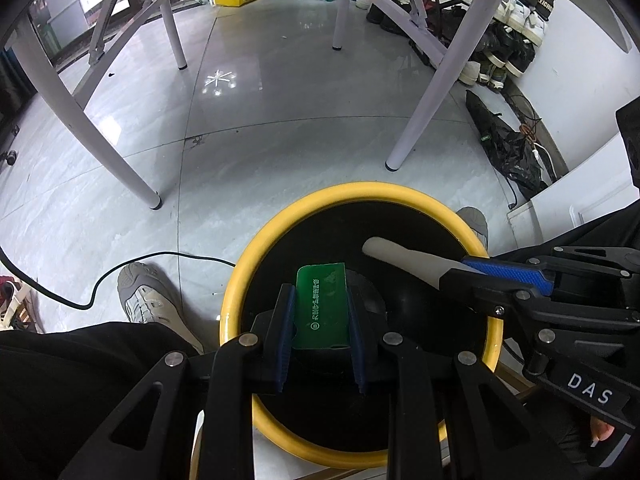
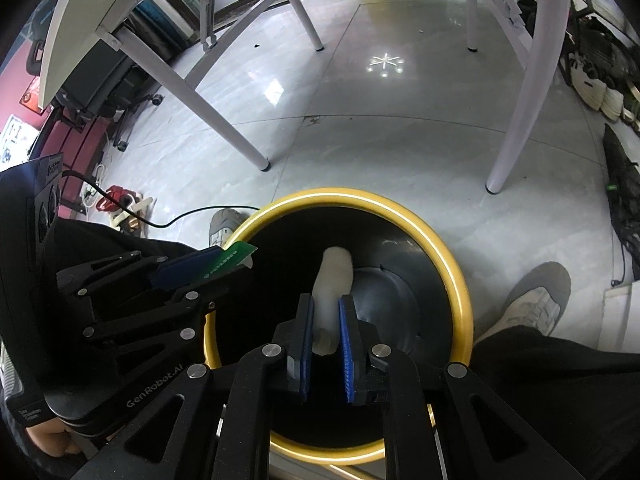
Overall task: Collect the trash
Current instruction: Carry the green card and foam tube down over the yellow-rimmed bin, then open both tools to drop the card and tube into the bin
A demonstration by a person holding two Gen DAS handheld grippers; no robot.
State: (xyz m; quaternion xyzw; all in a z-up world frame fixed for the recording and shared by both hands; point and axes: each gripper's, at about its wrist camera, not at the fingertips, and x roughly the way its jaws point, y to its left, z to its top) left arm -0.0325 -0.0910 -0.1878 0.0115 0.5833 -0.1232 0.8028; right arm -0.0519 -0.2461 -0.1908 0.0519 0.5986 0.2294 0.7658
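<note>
- The left hand-held gripper is clenched on a green printed wrapper, its blue pads pressing both side edges; the wrapper's lower edge is hidden behind the gripper body.
- The wrapper hangs over the open mouth of the yellow-rimmed bin, just inside its near rim.
- The right hand-held gripper is clenched on a pale crumpled tissue roll, which sticks forward past its blue pads; the held end is hidden between them.
- The roll too is over the bin, near the middle of its mouth.
- The bin's inside is black and glossy; a rounded grey bulge shows at its bottom, too dark to identify.
- The bin's near rim is cut off by the gripper linkages in both views.
- A grey shoe stands left of the bin on the tiled floor, and another to its right; black trouser legs cover their heels.
- White table legs rise beyond the bin; the tabletops run out of frame.
- A black cable trails from the bin's left side.
</note>
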